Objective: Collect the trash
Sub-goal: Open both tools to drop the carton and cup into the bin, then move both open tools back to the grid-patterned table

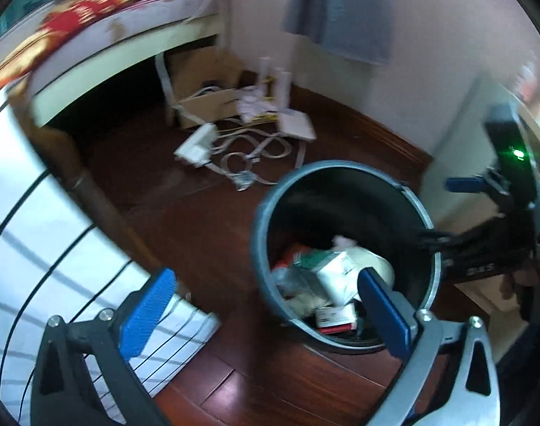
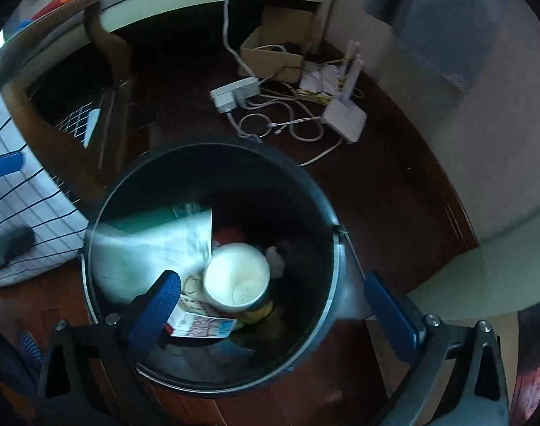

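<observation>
Both tools are spread wide and empty, left tool (image 1: 266, 312) and right tool (image 2: 273, 305) over the round dark metal trash bin (image 2: 327, 213), stuffed with wrappers.

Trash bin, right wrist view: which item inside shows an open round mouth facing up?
The white cup in the trash bin. Its round rim opens upward, while the crumpled plastic bag and printed carton beside it lie flat.
</observation>
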Demonstrator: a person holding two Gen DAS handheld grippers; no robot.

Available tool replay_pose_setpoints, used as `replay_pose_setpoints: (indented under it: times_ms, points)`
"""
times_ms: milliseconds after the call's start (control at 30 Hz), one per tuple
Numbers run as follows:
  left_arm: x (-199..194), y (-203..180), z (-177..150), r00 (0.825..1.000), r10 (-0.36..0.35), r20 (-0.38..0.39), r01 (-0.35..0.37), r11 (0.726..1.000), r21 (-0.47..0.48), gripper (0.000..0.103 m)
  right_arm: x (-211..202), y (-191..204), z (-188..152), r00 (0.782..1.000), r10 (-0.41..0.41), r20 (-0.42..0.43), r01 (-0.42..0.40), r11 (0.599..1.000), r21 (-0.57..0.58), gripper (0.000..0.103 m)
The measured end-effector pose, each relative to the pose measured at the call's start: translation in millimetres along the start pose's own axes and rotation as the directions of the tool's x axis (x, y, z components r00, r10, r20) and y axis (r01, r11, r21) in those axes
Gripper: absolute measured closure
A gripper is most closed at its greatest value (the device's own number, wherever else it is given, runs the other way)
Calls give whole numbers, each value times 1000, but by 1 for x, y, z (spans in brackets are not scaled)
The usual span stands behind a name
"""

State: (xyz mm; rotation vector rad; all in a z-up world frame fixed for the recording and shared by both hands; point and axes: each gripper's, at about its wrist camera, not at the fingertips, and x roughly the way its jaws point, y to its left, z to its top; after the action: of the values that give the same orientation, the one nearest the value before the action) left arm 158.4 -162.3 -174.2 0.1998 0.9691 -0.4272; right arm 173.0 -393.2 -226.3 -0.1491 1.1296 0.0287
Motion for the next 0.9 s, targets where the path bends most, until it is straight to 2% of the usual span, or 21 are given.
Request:
replay_pose_setpoints:
  times_ms: [200, 900]
  points:
    - [-9, 9, -9, 997, 67, 29, -66, 998, -23, 0, -6, 4, -2, 1000, -24, 4, 24, 1000, 13, 0]
    - [-34, 11, 4, 989, 109, 95, -104, 993, -60, 0, -48, 24, 17, 994, 4, 109, -2, 1000, -14, 0]
